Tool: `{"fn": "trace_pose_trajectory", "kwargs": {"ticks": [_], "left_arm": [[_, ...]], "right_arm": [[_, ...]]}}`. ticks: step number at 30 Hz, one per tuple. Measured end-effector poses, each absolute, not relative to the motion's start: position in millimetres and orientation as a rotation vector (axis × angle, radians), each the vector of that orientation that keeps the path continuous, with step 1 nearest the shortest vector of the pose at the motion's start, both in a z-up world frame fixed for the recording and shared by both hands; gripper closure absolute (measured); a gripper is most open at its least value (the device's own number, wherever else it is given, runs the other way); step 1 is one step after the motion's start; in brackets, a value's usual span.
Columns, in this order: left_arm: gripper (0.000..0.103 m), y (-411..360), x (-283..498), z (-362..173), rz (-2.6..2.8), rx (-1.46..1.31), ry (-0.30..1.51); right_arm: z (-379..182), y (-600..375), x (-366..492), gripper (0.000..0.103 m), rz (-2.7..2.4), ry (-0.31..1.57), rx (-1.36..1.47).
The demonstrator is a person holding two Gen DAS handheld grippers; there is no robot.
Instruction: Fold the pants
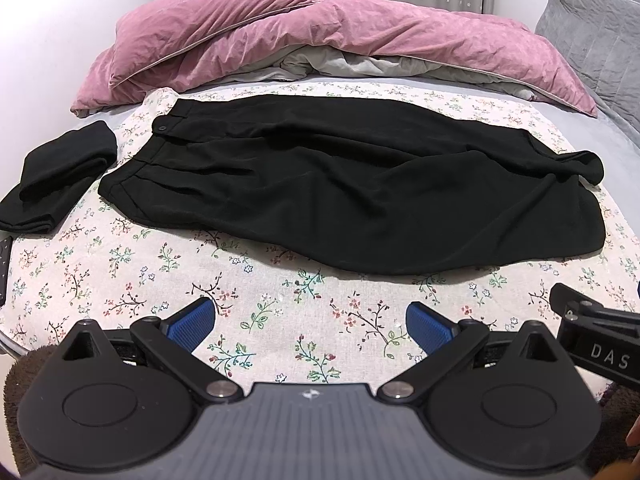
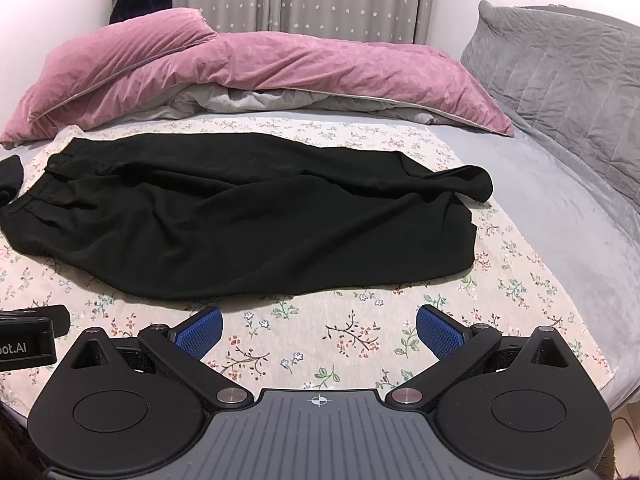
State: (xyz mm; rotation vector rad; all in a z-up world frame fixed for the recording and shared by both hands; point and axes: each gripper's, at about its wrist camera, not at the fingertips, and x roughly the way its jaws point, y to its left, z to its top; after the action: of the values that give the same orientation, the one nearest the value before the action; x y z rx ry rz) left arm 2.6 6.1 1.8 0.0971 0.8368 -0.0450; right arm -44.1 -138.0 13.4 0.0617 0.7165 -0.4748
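Observation:
Black pants [image 1: 340,184] lie spread across a floral cloth [image 1: 260,292] on the bed, waistband with a button to the left, leg ends to the right with one hem curled over. The right wrist view shows the same pants [image 2: 240,216] on the floral cloth [image 2: 340,340]. My left gripper [image 1: 310,326] is open near the cloth's front edge, short of the pants, nothing between its blue pads [image 1: 192,322]. My right gripper [image 2: 318,330] is open too, also in front of the pants. Part of the right gripper [image 1: 596,328] shows at the left view's right edge.
A folded black garment [image 1: 56,184] lies left of the pants. A pink duvet [image 1: 300,36] is heaped behind, a grey quilted pillow [image 2: 560,80] to the right. Grey sheet [image 2: 560,208] lies right of the cloth. A dark flat object [image 1: 3,268] sits at the far left edge.

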Motion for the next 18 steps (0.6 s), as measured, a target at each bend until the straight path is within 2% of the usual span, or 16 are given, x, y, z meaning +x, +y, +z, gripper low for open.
{"fn": "trace_pose_trajectory", "kwargs": {"ticks": [18], "left_arm": [[0.000, 9.4, 21.6, -15.3, -0.103, 0.082, 0.787]], "right_arm": [[0.8, -159.4, -29.1, 0.000, -0.524, 0.749, 0.067]]}}
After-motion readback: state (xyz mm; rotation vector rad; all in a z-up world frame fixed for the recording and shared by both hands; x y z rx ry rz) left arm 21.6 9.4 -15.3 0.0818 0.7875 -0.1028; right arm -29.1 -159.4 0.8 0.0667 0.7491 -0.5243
